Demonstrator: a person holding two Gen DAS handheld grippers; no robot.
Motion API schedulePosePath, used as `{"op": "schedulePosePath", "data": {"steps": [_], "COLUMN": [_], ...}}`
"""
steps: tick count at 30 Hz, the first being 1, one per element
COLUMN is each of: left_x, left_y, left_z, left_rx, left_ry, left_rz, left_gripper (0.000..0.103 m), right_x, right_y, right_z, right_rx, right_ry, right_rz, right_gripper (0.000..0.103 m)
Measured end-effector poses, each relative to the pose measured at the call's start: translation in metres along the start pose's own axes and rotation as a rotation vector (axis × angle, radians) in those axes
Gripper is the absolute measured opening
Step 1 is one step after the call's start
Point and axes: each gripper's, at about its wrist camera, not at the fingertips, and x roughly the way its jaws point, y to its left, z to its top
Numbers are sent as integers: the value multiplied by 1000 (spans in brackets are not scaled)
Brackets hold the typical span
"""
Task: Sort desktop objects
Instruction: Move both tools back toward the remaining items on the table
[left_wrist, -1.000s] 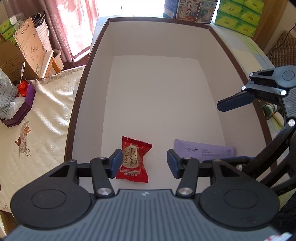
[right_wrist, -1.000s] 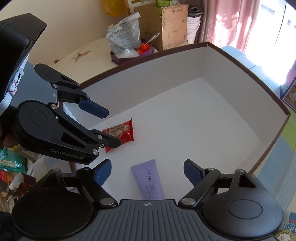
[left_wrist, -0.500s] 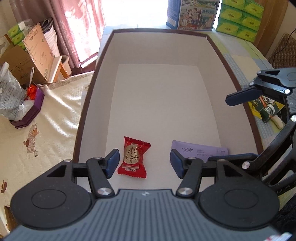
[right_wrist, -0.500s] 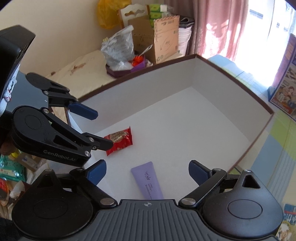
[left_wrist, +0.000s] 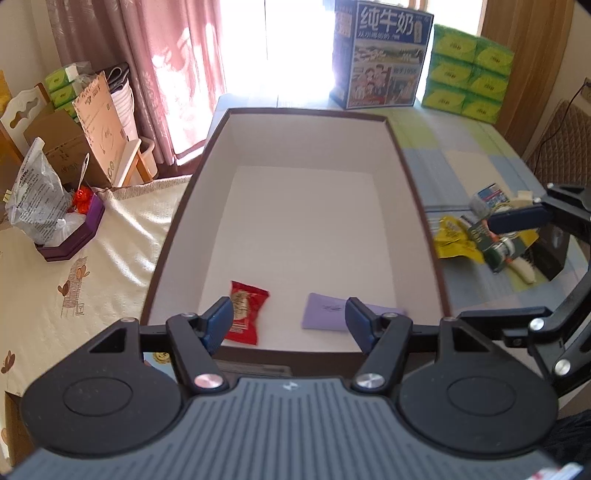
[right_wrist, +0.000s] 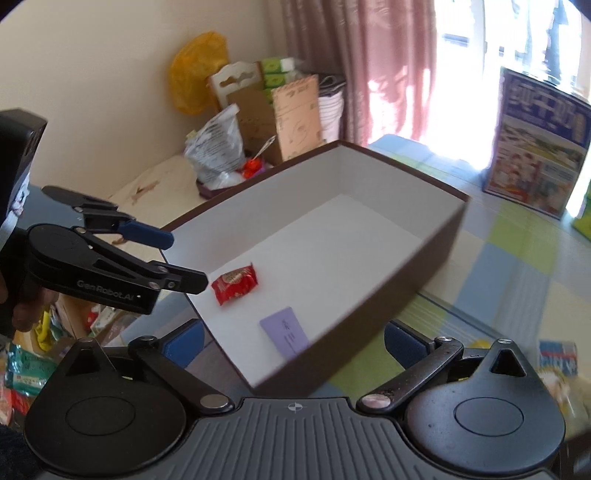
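A brown-rimmed box (left_wrist: 306, 140) with a white inside stands open in front of me. On its floor near the front wall lie a red candy packet (left_wrist: 245, 312) and a flat purple tube (left_wrist: 325, 316), a little apart. My left gripper (left_wrist: 288, 321) hovers above the box's near edge with its jaws opening and nothing between them. My right gripper (right_wrist: 293, 341) hangs above the box's near corner (right_wrist: 280, 384), jaws opening wide and empty. The right wrist view shows the red packet (right_wrist: 234, 283), the purple tube (right_wrist: 286, 334) and the left gripper (right_wrist: 173, 258) at the box's left side.
Right of the box lies a heap of items with a yellow packet (left_wrist: 454, 240). A milk carton case (left_wrist: 382, 59) and green tissue packs (left_wrist: 469, 85) stand behind. On the cream cloth (left_wrist: 74, 280) at left sits a purple tray (left_wrist: 70, 240) with a plastic bag.
Both grippers have drawn back and upward out of the box, and their jaws have spread wider. The red packet and purple tube have stayed on the box floor.
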Motion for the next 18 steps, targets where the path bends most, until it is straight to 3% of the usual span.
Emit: {"op": "schedulePosePath", "data": {"steps": [7, 18], "left_x": [-16, -16], "left_y": [-39, -121], "left_z": [-3, 12], "left_rx": [57, 183], "left_ry": [-37, -88], "left_rz": [-24, -125], "left_gripper": [63, 63], "right_x": [-42, -91], "right_y": [-29, -82], "right_z": [-26, -72], "right_rx": [86, 216], "right_ry": [-16, -2], "right_rz": [-90, -240], "right_gripper": [101, 101]}}
